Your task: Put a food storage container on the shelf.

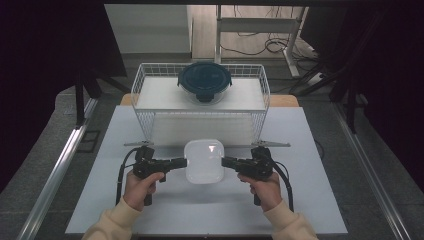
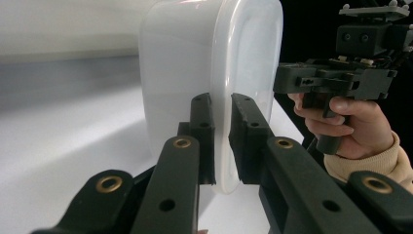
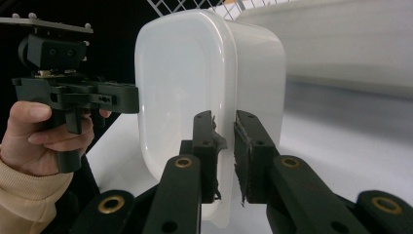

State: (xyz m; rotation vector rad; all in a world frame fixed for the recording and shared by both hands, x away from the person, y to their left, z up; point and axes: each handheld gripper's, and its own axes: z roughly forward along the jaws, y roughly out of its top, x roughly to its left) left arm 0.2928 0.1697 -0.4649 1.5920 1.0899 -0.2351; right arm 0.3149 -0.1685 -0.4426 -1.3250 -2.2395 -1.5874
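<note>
While both hands reach in from the near edge of the tabletop (image 1: 100, 200), a white plastic container (image 1: 203, 161) with rounded corners sits between the two grippers, roughly midway across the tabletop and just in front of the wire basket (image 1: 145, 82). The left gripper (image 1: 181, 161) has its jaws pinched narrow on the container's left rim — in the left gripper view (image 2: 221, 141) the thin translucent lip runs straight down between the two black jaws, touching both. The right gripper (image 1: 226, 161) does the same on the opposite rim; in the right gripper view (image 3: 224, 156) its jaws are clamped on the lip, and the pad (image 3: 214, 146) of one looks torn and ragged at the edge. The left hand (image 1: 142, 185) and right hand (image 1: 264, 187), each in a cream sleeve (image 1: 112, 222), grip the pistol-style handles. Farther back, the white wire basket stands toward the tabletop's far edge, with a white shelf across it, and on that shelf rests a round container with a dark blue clip-on lid (image 1: 204, 80), well apart from the grippers.
</note>
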